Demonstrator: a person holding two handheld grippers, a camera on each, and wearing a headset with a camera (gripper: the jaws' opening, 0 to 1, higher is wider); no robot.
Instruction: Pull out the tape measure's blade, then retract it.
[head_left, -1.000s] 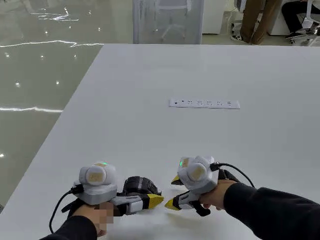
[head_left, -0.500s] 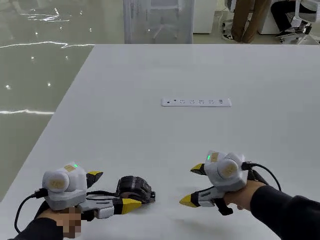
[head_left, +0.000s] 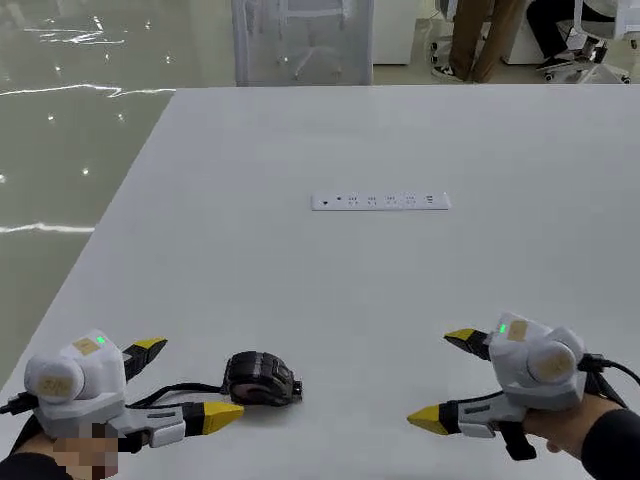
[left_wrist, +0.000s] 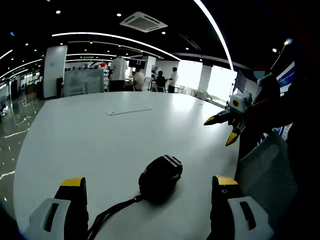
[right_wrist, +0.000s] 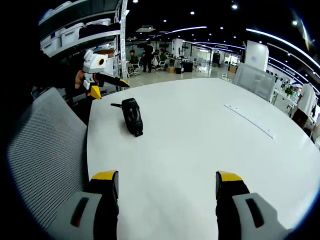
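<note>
A black tape measure (head_left: 260, 377) lies on the white table (head_left: 330, 270) near its front edge, blade retracted, with a black wrist strap trailing toward the left. My left gripper (head_left: 180, 382) is open at the bottom left, its yellow-tipped jaws just short of the case (left_wrist: 161, 177) and either side of the strap. My right gripper (head_left: 446, 378) is open at the bottom right, well apart from the tape measure (right_wrist: 133, 115), with nothing between its jaws. The right gripper (left_wrist: 226, 122) appears far off in the left gripper view, and the left gripper (right_wrist: 106, 83) in the right gripper view.
A white power strip (head_left: 380, 201) lies flat in the middle of the table. A grey mesh chair (head_left: 302, 40) stands behind the far edge, and a person stands at the back right. The table's left edge drops to a glossy floor.
Both grippers have drawn apart, the left one to the left and the right one to the right. The left gripper has let go of the tape measure, which now lies free on the table.
</note>
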